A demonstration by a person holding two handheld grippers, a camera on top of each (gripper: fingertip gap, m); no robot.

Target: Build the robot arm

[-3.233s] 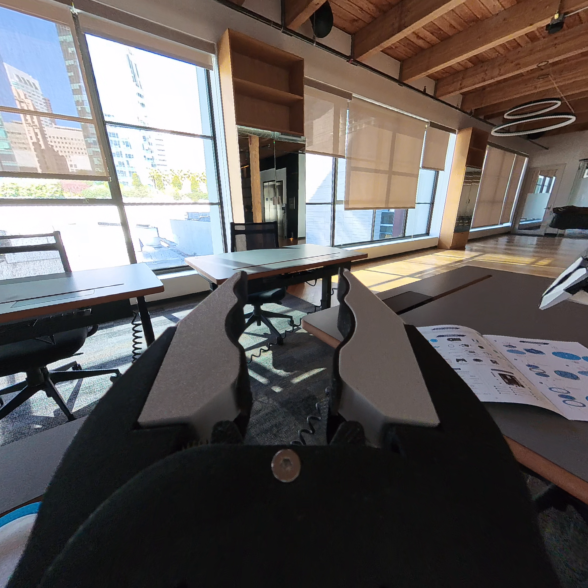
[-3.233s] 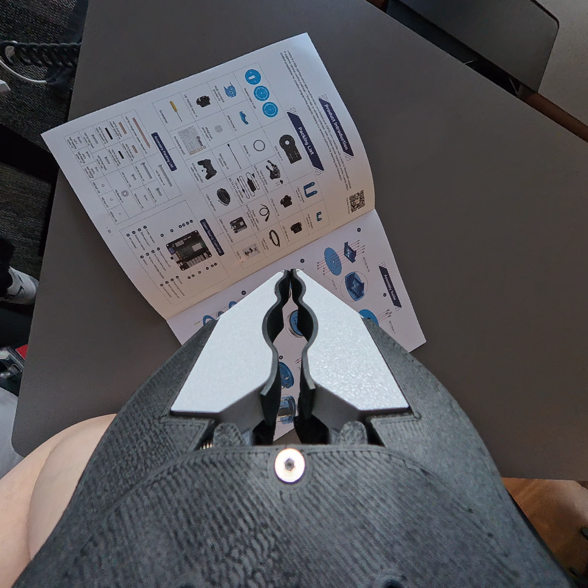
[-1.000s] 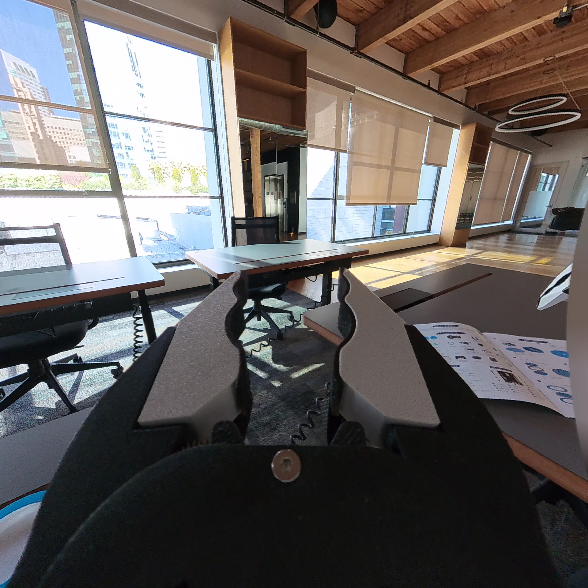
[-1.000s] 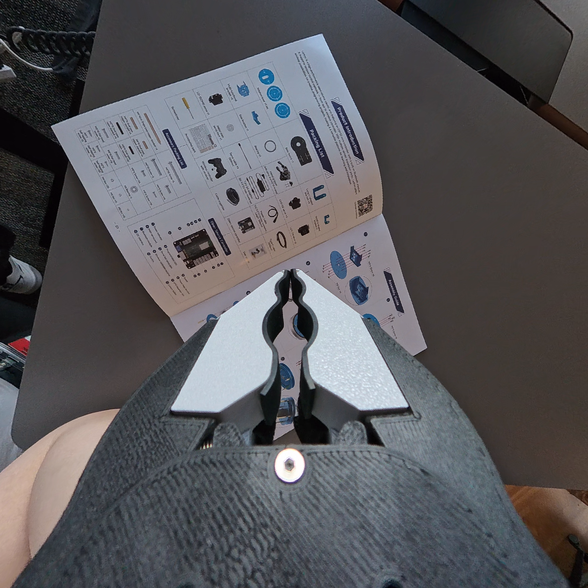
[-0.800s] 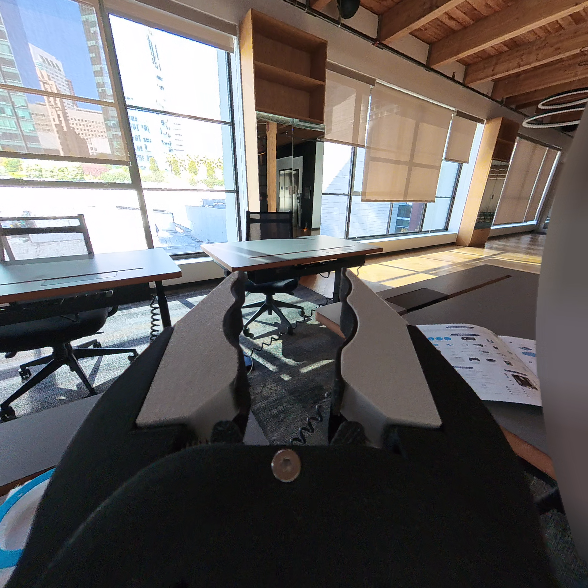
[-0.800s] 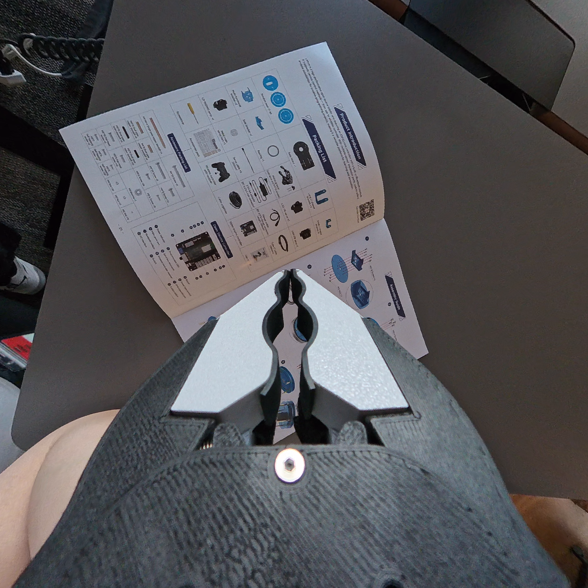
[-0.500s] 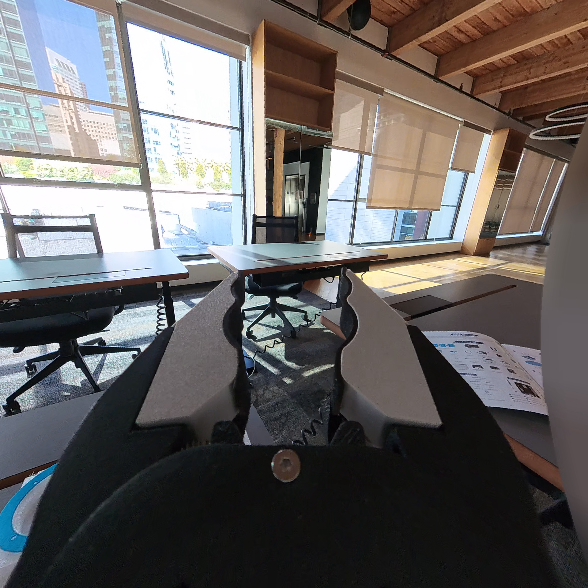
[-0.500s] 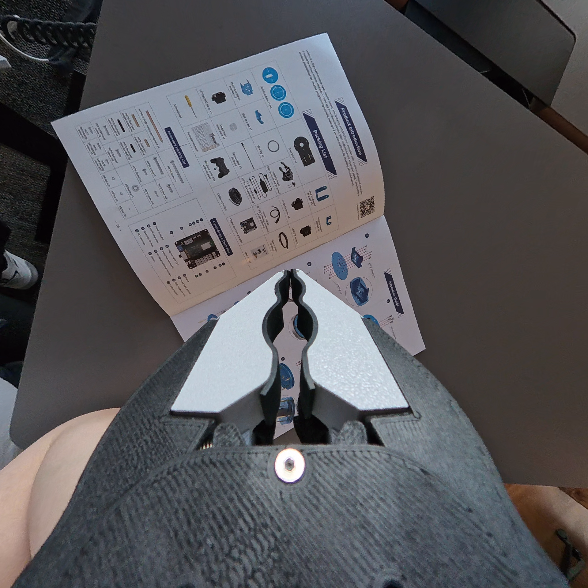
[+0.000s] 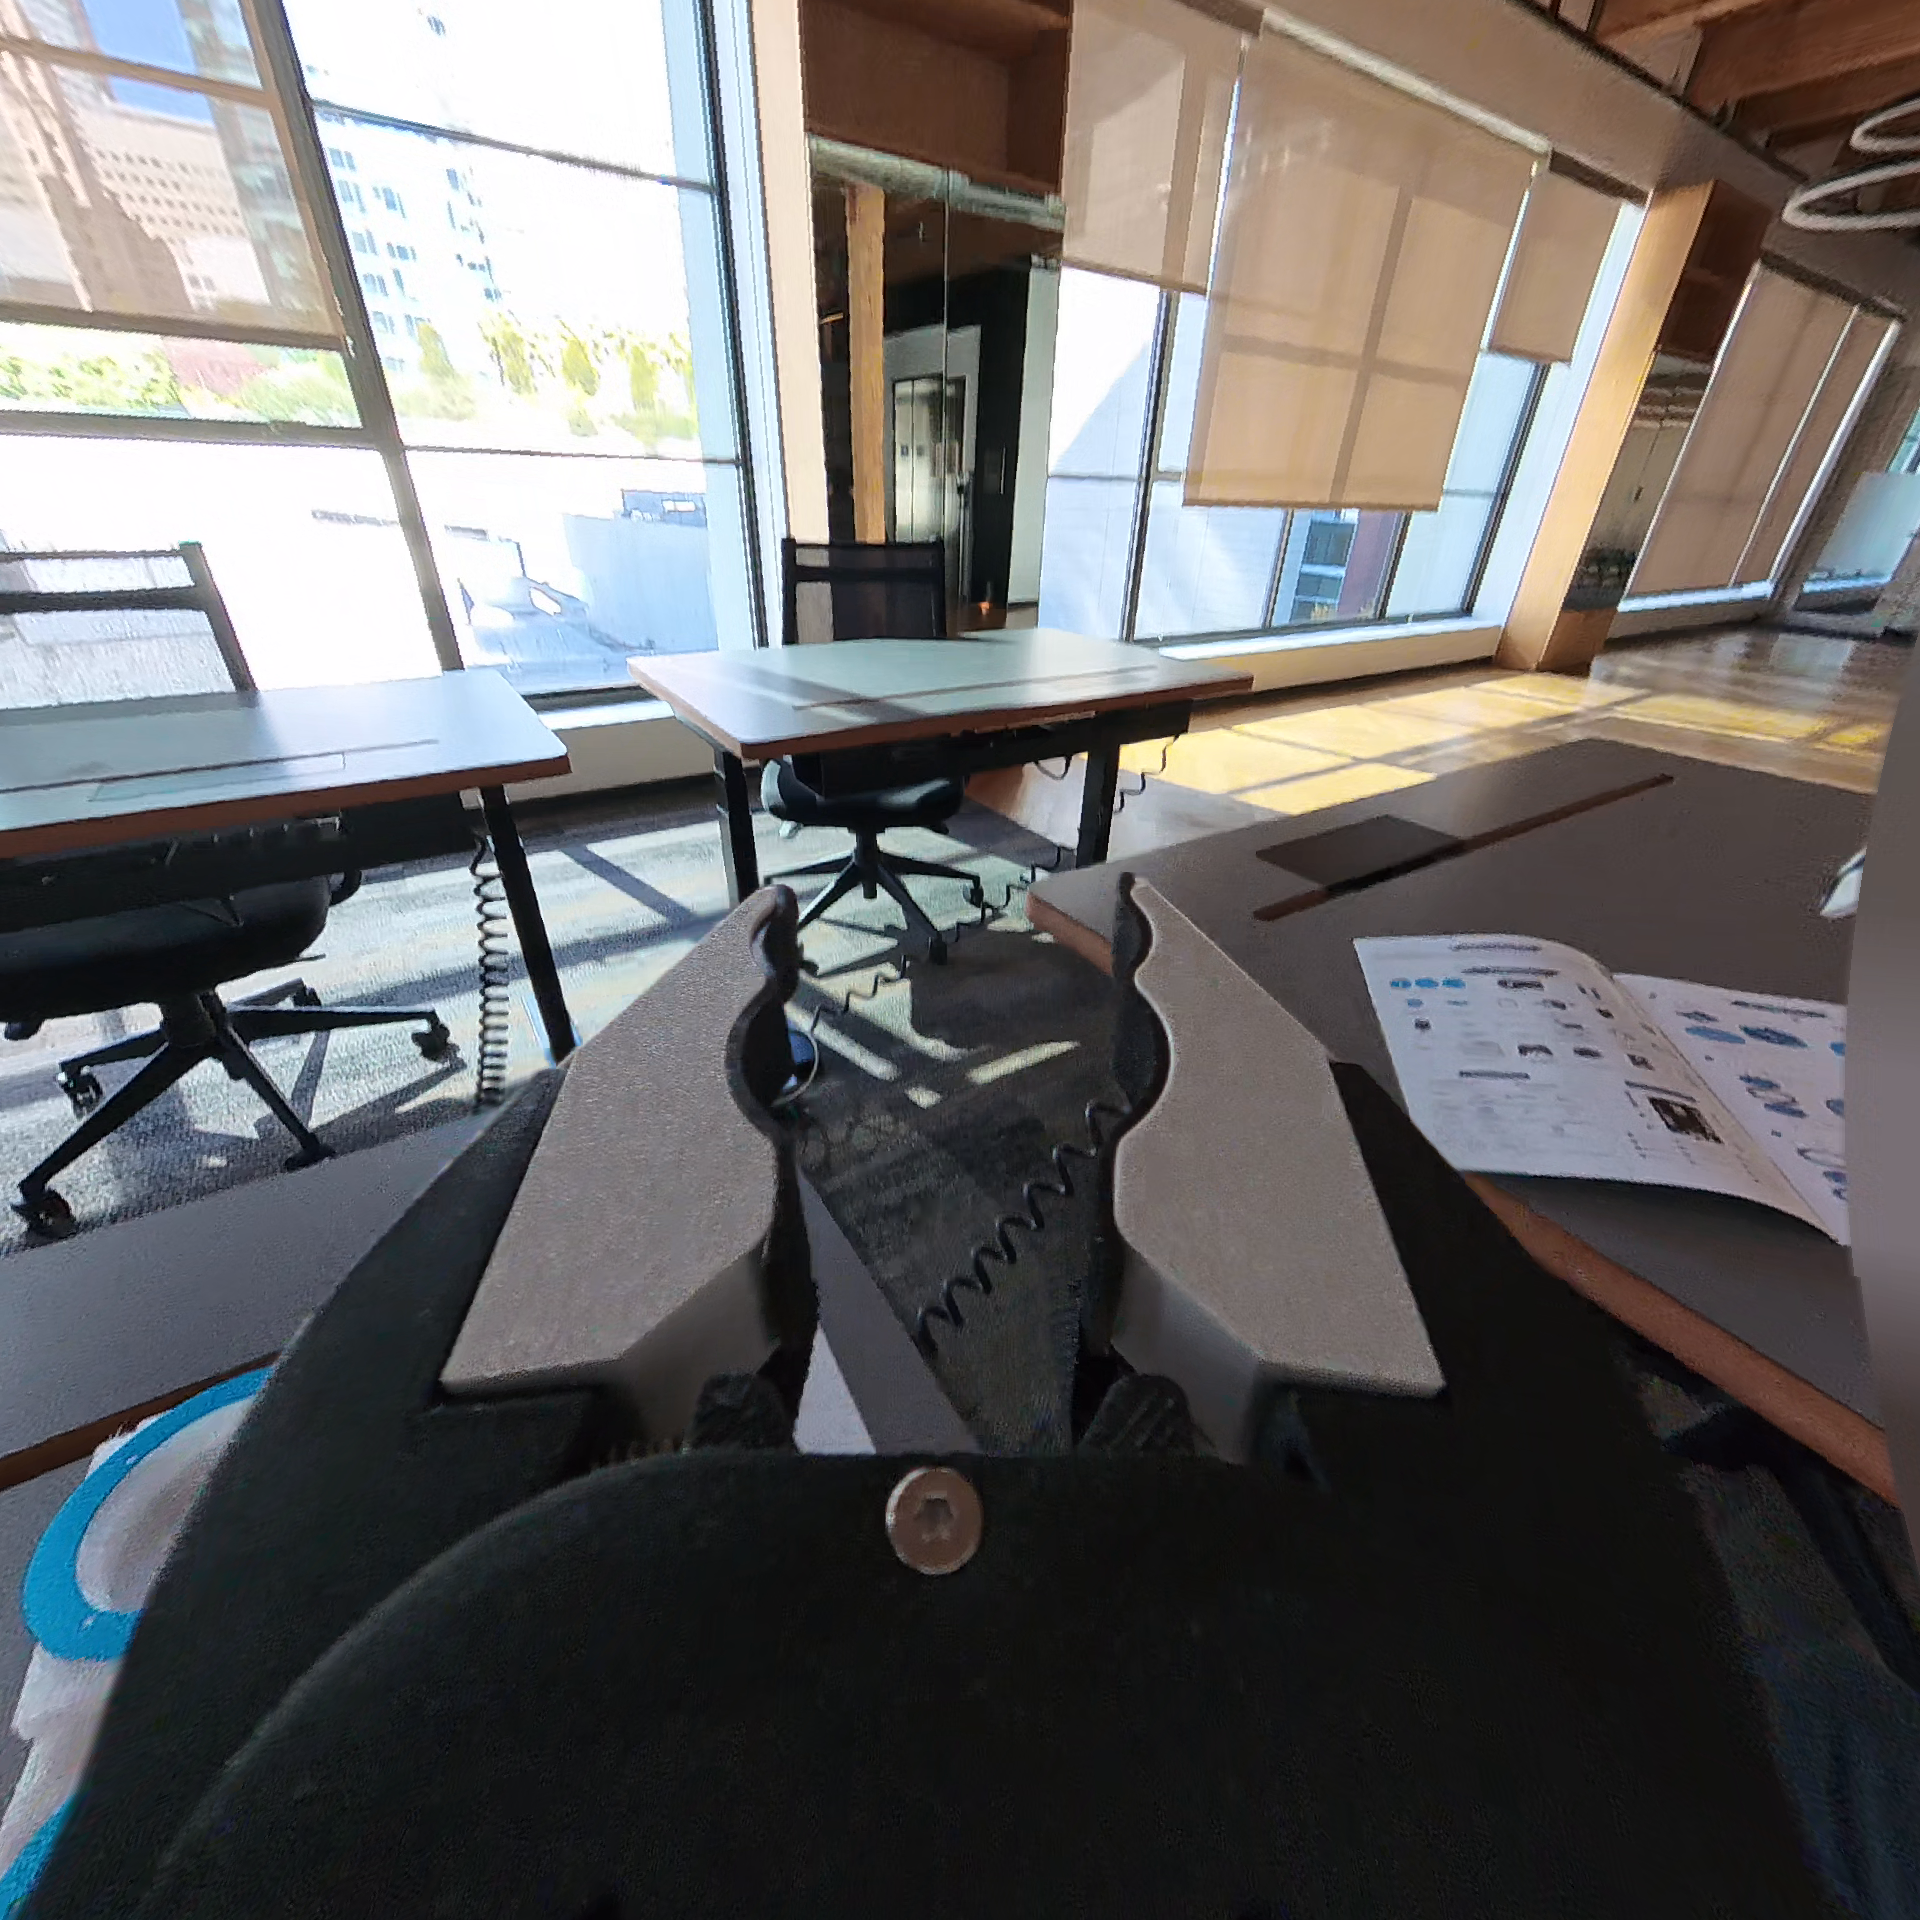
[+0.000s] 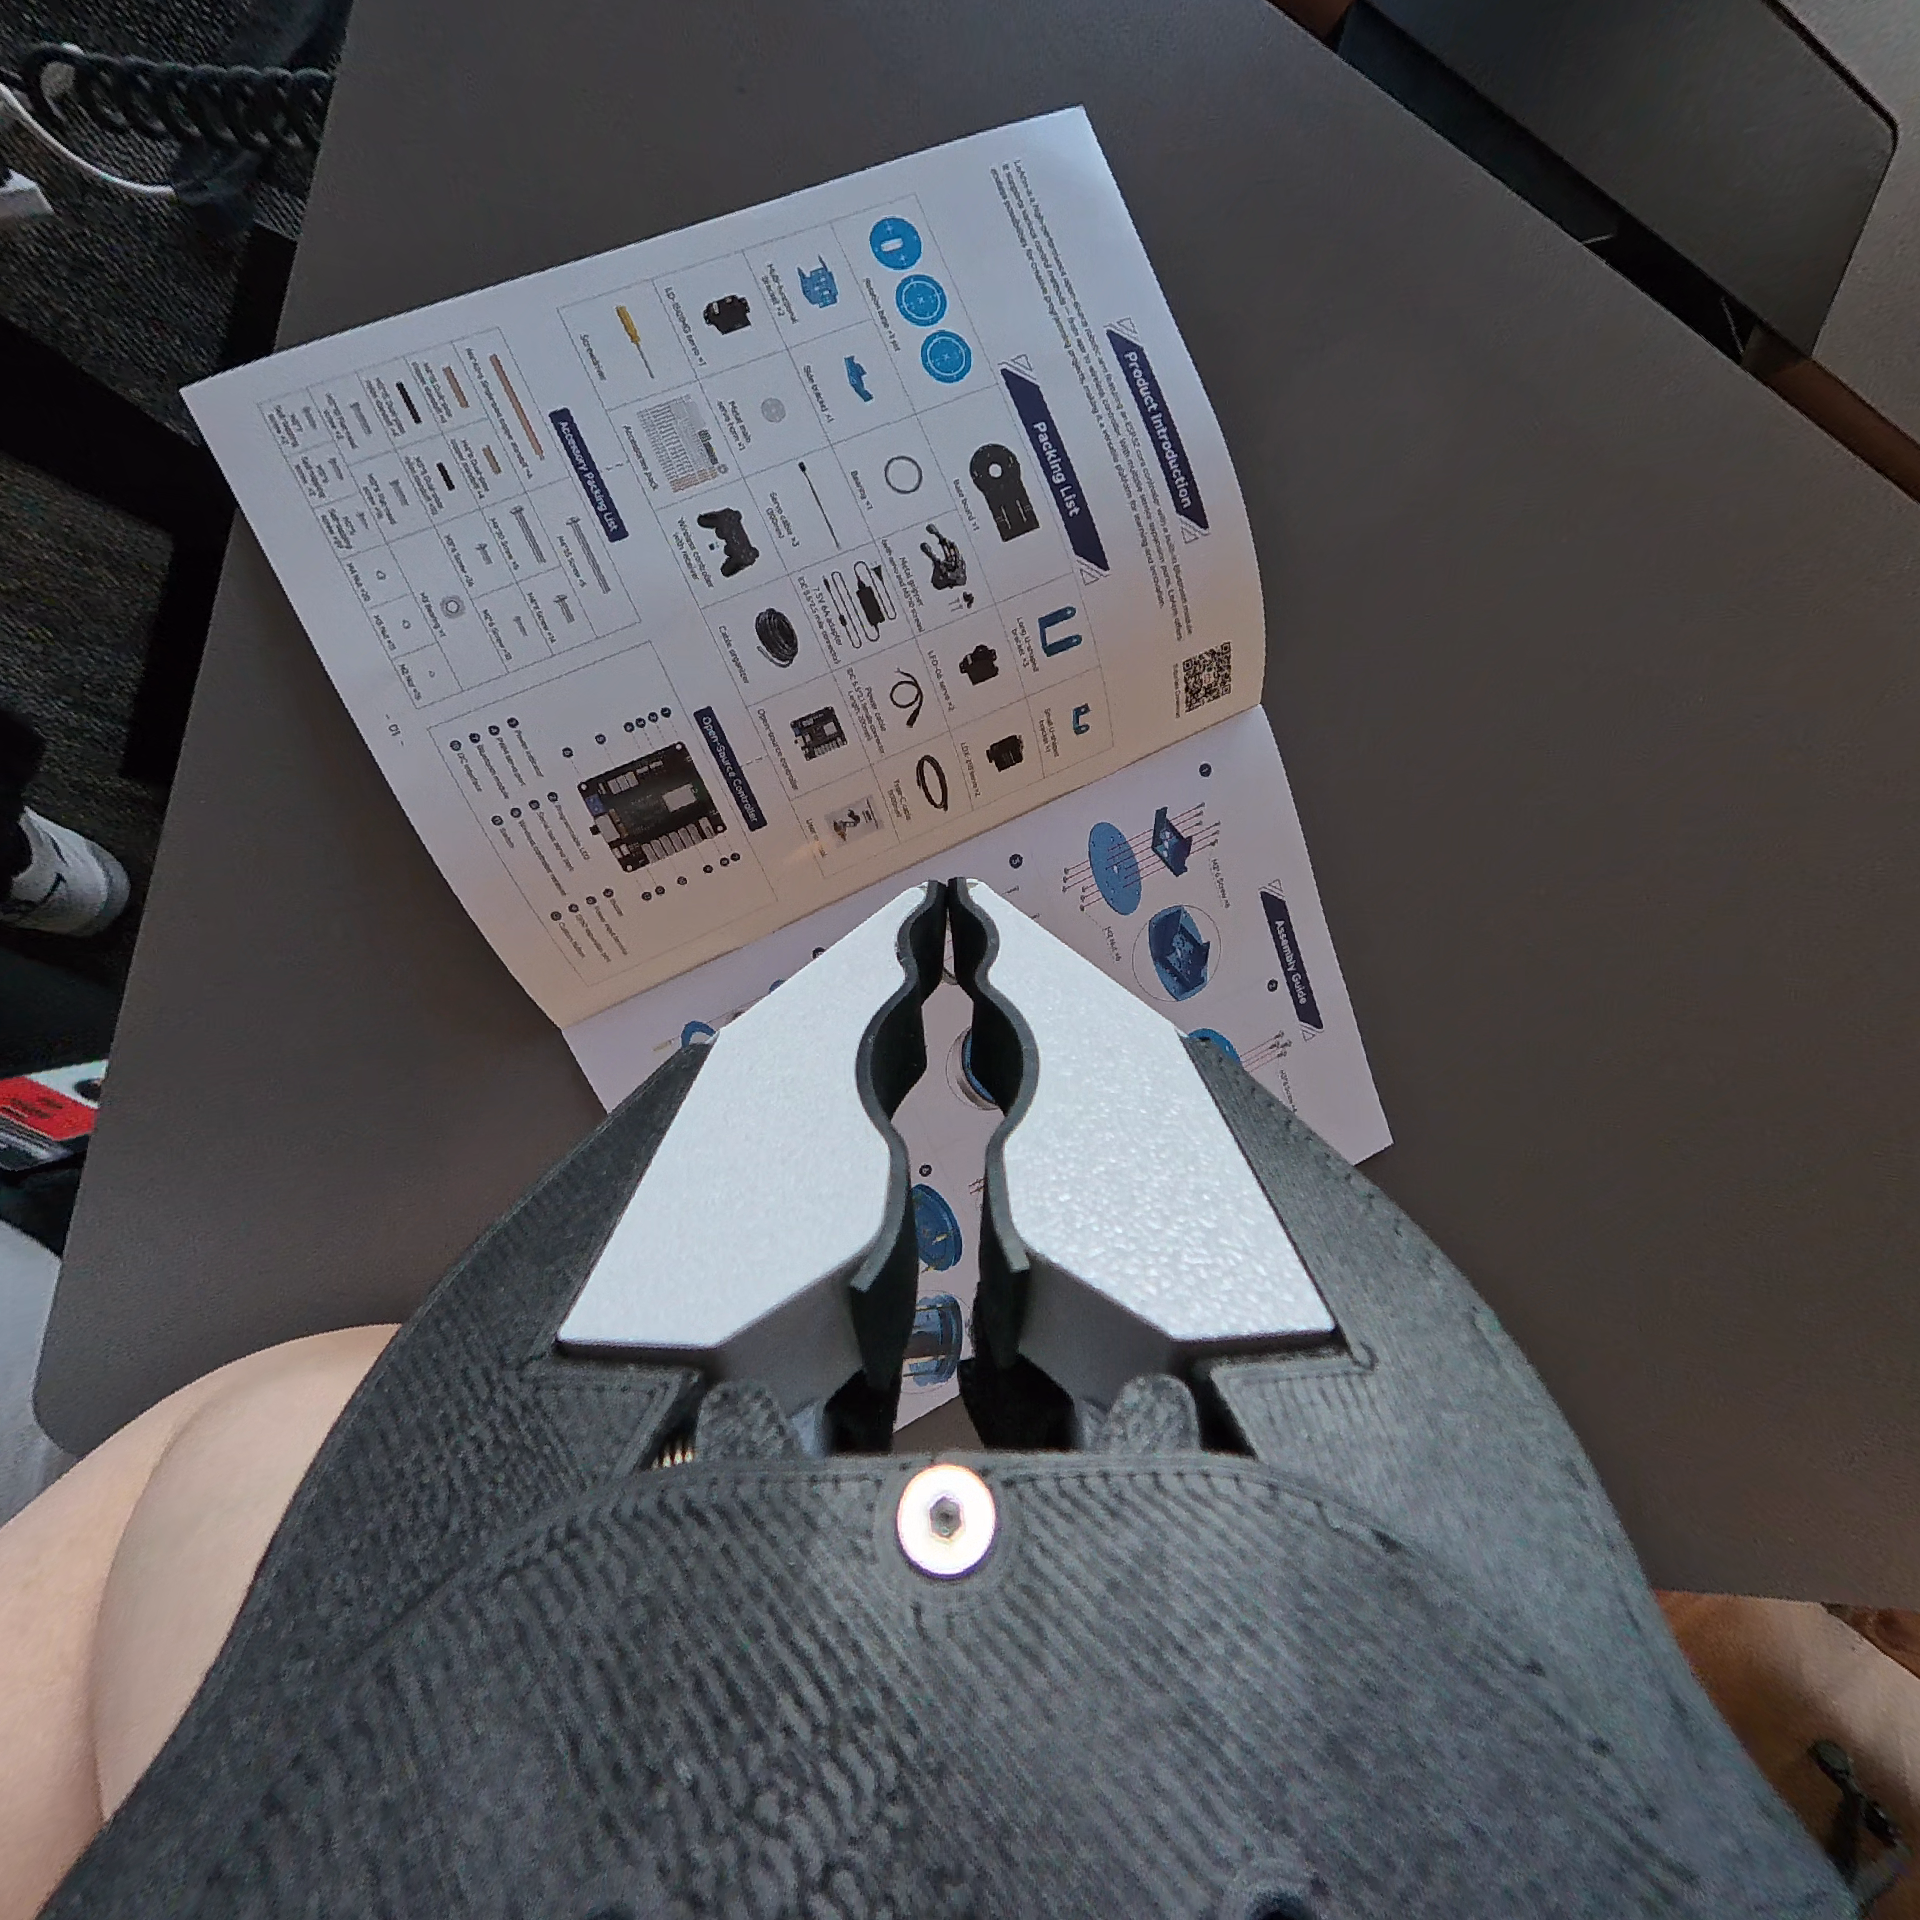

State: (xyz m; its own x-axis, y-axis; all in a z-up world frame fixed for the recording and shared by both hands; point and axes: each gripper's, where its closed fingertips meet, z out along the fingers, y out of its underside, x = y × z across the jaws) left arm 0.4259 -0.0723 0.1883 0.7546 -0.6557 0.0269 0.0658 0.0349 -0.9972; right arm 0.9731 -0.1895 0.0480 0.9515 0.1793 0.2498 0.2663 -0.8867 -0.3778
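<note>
Hovering right gripper [image 10: 951, 891] (tips together) — booklet [image 10: 727, 540] open below, on table [image 10: 1558, 727]

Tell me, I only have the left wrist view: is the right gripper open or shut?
Observer: Shut. The right gripper has its jaws meeting at the tips, holding nothing.
Operator: Over what?
Observer: The open booklet, tips near its centre fold. I cannot tell whether they touch it.
Operator: Anything beside that desk?
Observer: A white shoe on the floor, left of the grey desk.
</note>
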